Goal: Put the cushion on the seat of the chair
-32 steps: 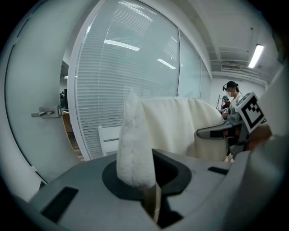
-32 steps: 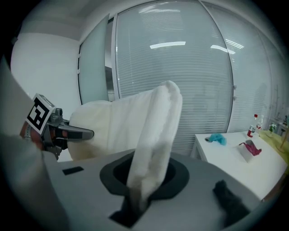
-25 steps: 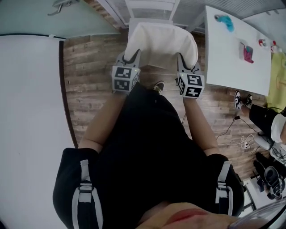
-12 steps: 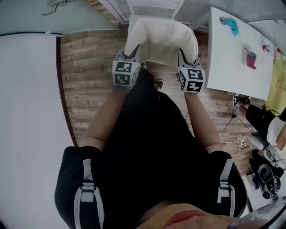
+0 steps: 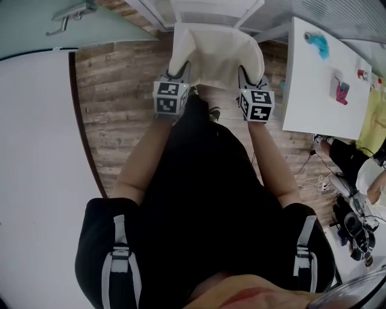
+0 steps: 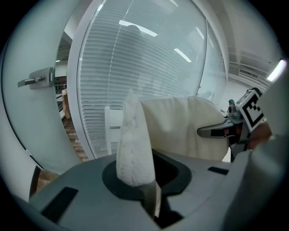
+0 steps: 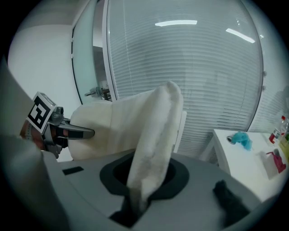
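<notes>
Both bare forearms reach from the lower middle of the head view up toward the top centre, nearly parallel, with the grippers pointing away from the person and tipped downward. The left gripper [image 5: 179,75] sits left of centre and the right gripper [image 5: 246,76] right of centre, at about the same height in the frame.

Each gripper has its jaws nearly closed, pinching a near corner of the cream cushion [image 5: 217,55]. In the left gripper view a thin folded edge of the fabric rises straight out of the closed jaws. In the right gripper view a thicker fold does the same. Each of these views also shows the other gripper clamped on the far corner.

The cushion stretches between the two grippers at the top centre of the head view, in front of the white chair [image 5: 208,8] and covering its seat. Whether it touches the seat cannot be told.

The marker cube on each gripper bears black-and-white square patterns. A white table [image 5: 313,102] at the upper right carries a teal item [image 5: 319,44] and a pink item [image 5: 342,93].
</notes>
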Tool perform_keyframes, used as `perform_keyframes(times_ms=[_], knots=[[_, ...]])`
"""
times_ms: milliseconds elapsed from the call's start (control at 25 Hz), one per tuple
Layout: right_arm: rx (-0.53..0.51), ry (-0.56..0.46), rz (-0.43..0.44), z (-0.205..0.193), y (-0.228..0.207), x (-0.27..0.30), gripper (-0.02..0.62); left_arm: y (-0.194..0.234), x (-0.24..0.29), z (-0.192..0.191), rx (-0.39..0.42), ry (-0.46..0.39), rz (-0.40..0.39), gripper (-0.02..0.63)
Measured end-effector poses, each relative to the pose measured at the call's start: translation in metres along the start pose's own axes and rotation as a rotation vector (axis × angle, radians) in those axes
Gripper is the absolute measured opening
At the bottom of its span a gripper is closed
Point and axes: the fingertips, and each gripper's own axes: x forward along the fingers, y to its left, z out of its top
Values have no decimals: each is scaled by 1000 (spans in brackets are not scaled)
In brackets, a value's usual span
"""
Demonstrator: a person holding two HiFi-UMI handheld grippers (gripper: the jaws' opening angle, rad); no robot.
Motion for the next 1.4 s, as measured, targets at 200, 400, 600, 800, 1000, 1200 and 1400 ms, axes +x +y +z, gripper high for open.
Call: perform_keyframes(times_ms=[200, 400, 600, 800, 1000, 1200, 1400], knots=[[24, 54, -5, -9, 1, 46, 57, 31, 35, -14, -5, 53, -22, 55], [67, 113, 2, -34, -8, 91, 57, 51, 73, -37, -6, 111, -34, 55], [70, 155, 17, -67, -20, 142, 57, 69, 122, -71, -37, 163, -22, 55], [90, 196, 37, -101, -41, 189, 57, 78, 172, -99, -60, 204, -28, 55], [86, 238, 76, -129, -49, 233, 58, 94, 211, -134, -109, 245, -12, 55], [120, 297, 126, -163, -52, 274, 58, 107, 245, -169, -140, 307, -3, 55], [161, 336, 132, -190, -59, 307, 58, 120, 277, -192, -134, 359, -25, 55]])
